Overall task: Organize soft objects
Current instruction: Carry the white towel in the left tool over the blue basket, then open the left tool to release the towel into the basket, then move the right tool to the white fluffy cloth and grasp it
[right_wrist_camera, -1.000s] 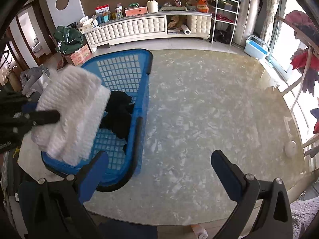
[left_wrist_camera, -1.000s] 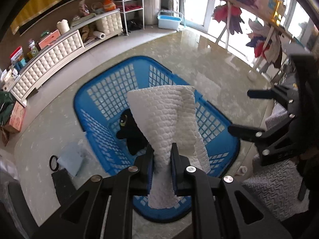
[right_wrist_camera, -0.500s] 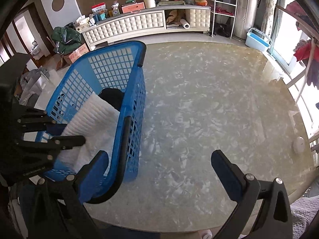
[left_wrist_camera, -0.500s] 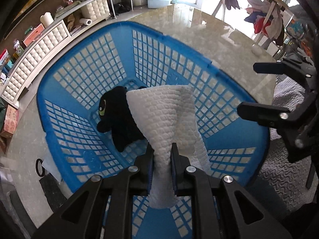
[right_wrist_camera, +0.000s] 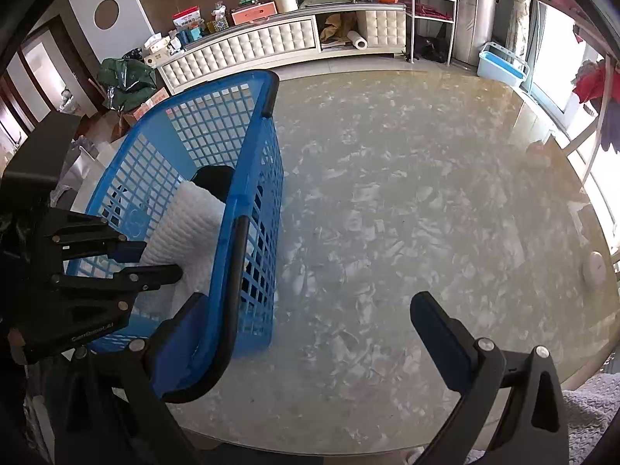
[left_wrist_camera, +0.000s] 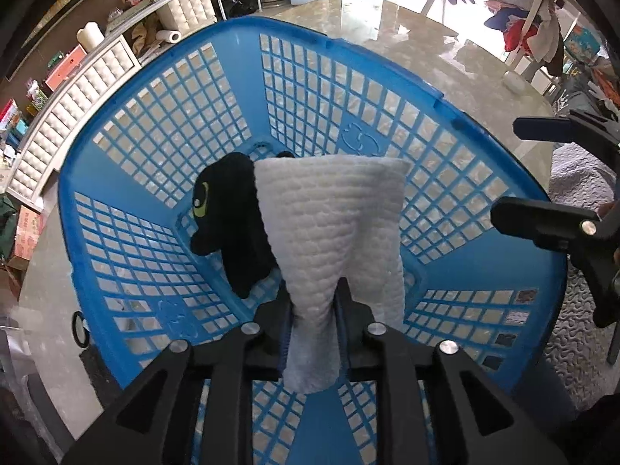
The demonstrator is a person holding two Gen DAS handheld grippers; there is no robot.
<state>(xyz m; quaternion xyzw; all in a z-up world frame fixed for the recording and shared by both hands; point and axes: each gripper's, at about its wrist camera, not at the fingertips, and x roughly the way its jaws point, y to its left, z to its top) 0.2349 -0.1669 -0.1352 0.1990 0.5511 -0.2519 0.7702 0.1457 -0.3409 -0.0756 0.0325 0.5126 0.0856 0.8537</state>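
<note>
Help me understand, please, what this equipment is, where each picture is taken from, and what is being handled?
A person holds two hand-held grippers, each with a camera looking along its fingers. In the left camera's picture, the left gripper reaches down into a blue basket standing on a marbled table. A white quilted cloth sits between its jaws, which are just opening. A black plush toy already lies in the basket. The right camera's picture shows the right gripper, open and empty, beside the basket, with the left gripper seen from the side.
</note>
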